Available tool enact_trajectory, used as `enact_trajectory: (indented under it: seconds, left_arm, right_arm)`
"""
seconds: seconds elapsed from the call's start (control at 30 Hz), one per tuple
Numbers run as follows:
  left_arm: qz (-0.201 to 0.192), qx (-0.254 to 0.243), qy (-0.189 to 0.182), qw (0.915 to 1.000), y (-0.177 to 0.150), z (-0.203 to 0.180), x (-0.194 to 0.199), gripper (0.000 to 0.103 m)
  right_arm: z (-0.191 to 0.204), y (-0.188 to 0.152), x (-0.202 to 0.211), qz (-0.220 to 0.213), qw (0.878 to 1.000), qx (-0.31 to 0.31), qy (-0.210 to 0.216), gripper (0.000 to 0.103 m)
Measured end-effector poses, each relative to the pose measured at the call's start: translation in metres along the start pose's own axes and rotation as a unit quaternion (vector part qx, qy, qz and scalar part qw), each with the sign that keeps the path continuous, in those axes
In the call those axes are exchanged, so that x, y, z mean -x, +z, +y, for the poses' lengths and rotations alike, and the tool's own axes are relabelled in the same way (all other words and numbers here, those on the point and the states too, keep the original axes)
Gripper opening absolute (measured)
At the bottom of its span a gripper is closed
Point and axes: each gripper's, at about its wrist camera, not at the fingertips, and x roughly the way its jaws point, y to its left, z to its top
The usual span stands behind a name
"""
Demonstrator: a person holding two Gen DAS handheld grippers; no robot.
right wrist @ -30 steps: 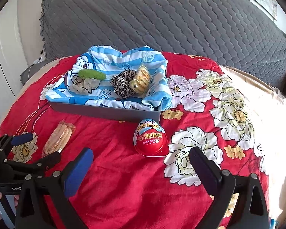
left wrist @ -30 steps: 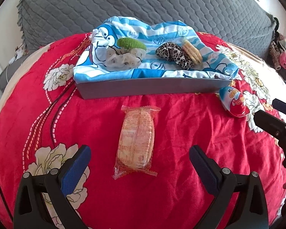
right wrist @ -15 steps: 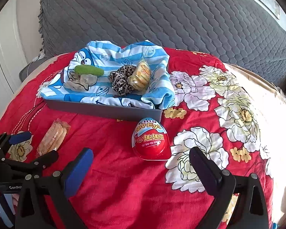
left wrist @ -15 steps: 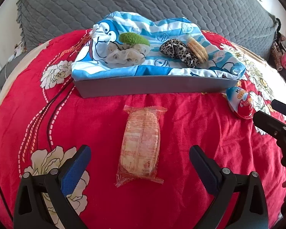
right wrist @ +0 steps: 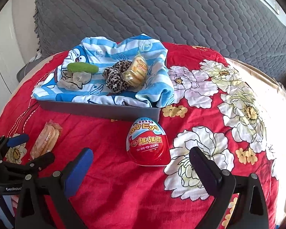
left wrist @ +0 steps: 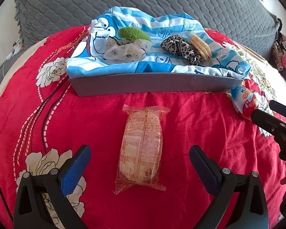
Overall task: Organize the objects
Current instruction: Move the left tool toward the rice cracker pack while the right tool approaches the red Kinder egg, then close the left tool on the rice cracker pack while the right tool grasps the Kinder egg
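Observation:
A wrapped cracker packet point(left wrist: 141, 148) lies on the red blanket, lengthwise between the fingers of my open left gripper point(left wrist: 140, 158); it also shows in the right wrist view point(right wrist: 46, 139). A red toy egg point(right wrist: 147, 143) stands just ahead of my open, empty right gripper point(right wrist: 141, 162), and shows at the right in the left wrist view point(left wrist: 244, 102). Behind both, a grey tray point(left wrist: 152, 85) lined with a blue cartoon cloth point(left wrist: 158, 26) holds a green scrunchie point(left wrist: 133, 33), a white scrunchie point(left wrist: 124, 50), a leopard scrunchie point(left wrist: 181, 48) and another cracker packet point(left wrist: 200, 46).
The red floral blanket point(right wrist: 209, 99) covers the bed. A grey quilted cover point(right wrist: 162, 11) rises behind the tray. The right gripper's fingers point(left wrist: 269, 120) show at the right edge of the left wrist view. Clothes point(left wrist: 282, 51) lie at the far right.
Both grippers have moved forward. The cracker packet now lies further in between the left fingers, and the egg is closer to the right gripper. Both stay open.

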Motion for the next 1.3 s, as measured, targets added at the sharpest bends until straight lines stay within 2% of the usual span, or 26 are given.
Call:
enact_trajectory:
  seconds: [1.3]
  left_arm:
    - [0.019, 0.010, -0.015, 0.9997, 0.002, 0.004, -0.023, 0.102]
  right_arm:
    - [-0.008, 0.008, -0.040, 0.011, 1.000, 0.008, -0.014, 0.101]
